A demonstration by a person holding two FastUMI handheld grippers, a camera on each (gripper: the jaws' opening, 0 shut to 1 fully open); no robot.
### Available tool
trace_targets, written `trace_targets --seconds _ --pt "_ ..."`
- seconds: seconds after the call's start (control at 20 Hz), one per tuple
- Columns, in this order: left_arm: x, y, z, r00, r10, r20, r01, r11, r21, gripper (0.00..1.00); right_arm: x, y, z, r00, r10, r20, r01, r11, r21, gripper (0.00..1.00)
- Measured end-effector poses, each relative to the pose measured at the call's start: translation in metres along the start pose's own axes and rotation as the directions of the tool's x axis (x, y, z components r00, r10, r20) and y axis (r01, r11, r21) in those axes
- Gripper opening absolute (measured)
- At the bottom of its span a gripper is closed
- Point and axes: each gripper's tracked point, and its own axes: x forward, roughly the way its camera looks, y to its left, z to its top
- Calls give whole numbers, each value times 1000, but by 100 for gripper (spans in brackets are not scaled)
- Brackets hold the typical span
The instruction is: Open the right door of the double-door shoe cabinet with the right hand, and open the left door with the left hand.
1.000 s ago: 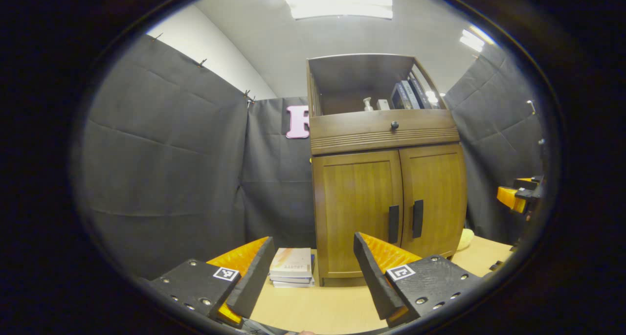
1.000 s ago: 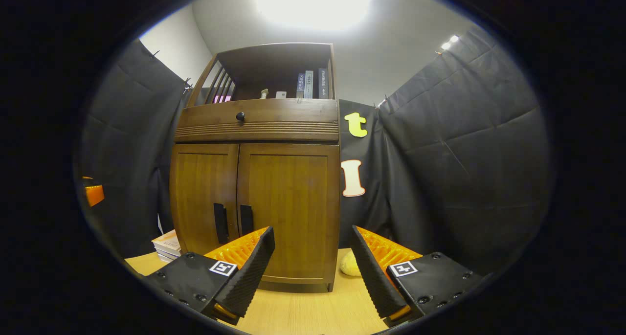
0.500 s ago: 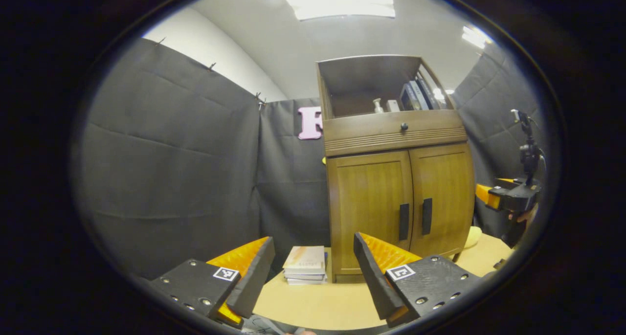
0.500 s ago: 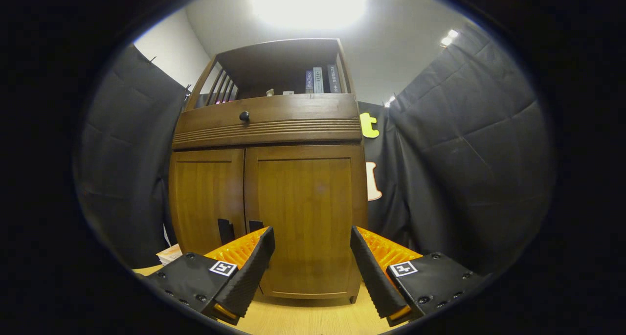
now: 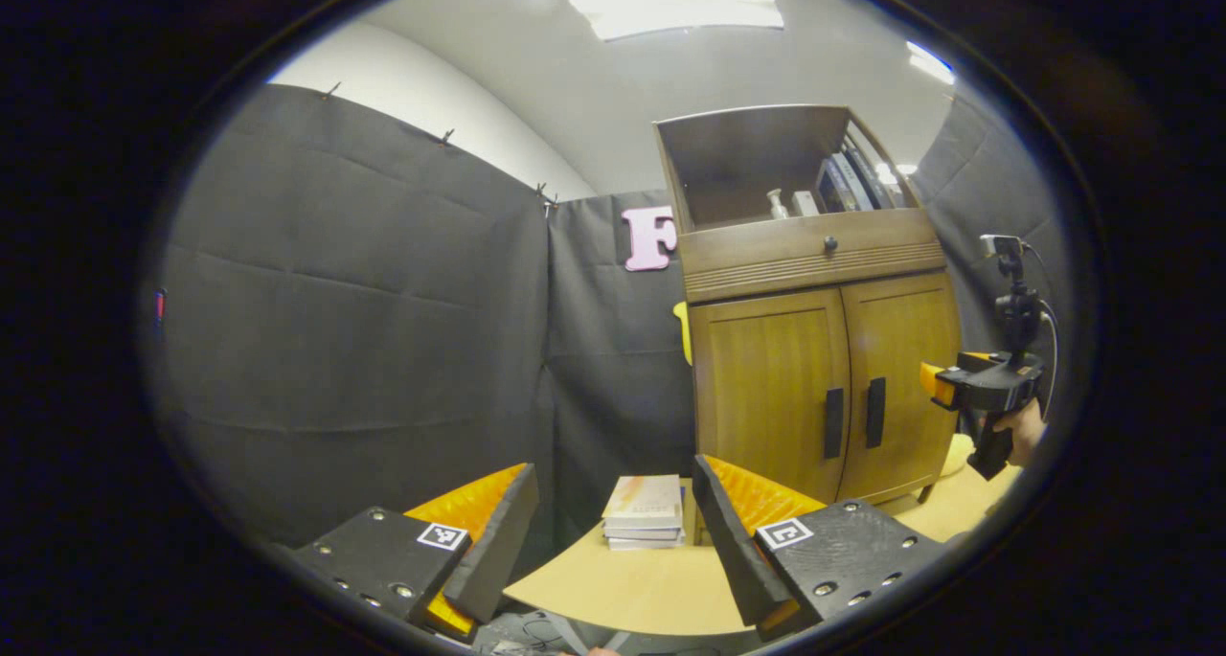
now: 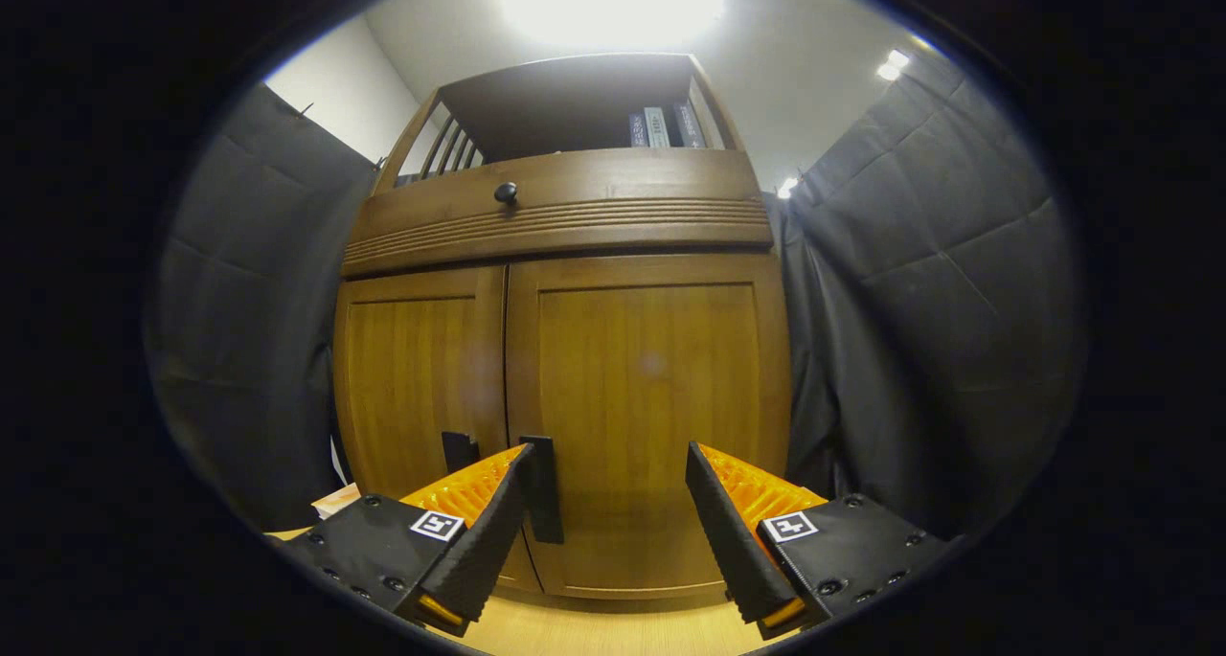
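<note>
Left gripper view: the left tool [image 5: 613, 541] has its fingers spread wide with nothing between them, held above the near edge of the wooden bench [image 5: 651, 589]. The shoe cabinet [image 5: 824, 350] stands on the bench to the right of centre, well apart from this tool; its left door [image 5: 771, 397] and right door [image 5: 905, 378] are both closed, and two dark vertical handles sit side by side at the seam between them. A small stack of books [image 5: 644, 512] lies on the bench just beside the cabinet's left side. An open shelf above the drawer [image 5: 814, 244] holds a small bottle and several upright books. At the right edge, the right tool [image 5: 934, 385] is held by a hand [image 5: 1020, 431] near the right door; from here its jaws cannot be read. Right gripper view: the right tool [image 6: 608, 522] has its fingers spread apart and empty, close in front of the right door [image 6: 651, 397]. The right door's handle [image 6: 544, 488] lies just beside the tool's left finger [image 6: 488, 531]; whether they touch cannot be told. The left door [image 6: 412, 369] is closed, and its handle [image 6: 458, 450] is partly hidden behind that finger.
</note>
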Motion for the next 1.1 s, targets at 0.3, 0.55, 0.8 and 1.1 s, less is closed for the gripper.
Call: trace_targets --seconds 0.3,0.55,0.8,1.1 --pt "-1 21 -1 999 51 4 -51 999 15 94 31 21 -10 999 29 -14 -29 1000 -6 96" --pt "0 28 -3 998 70 -1 -70 997 27 94 59 40 -29 997 58 -46 -59 998 -25 97" --pt "-1 33 -7 996 84 -10 -83 996 35 94 82 56 -60 990 76 -116 -78 997 -13 94" --pt "1 39 -11 994 106 -19 -106 994 31 94 101 62 -93 975 80 -205 -74 997 35 64"
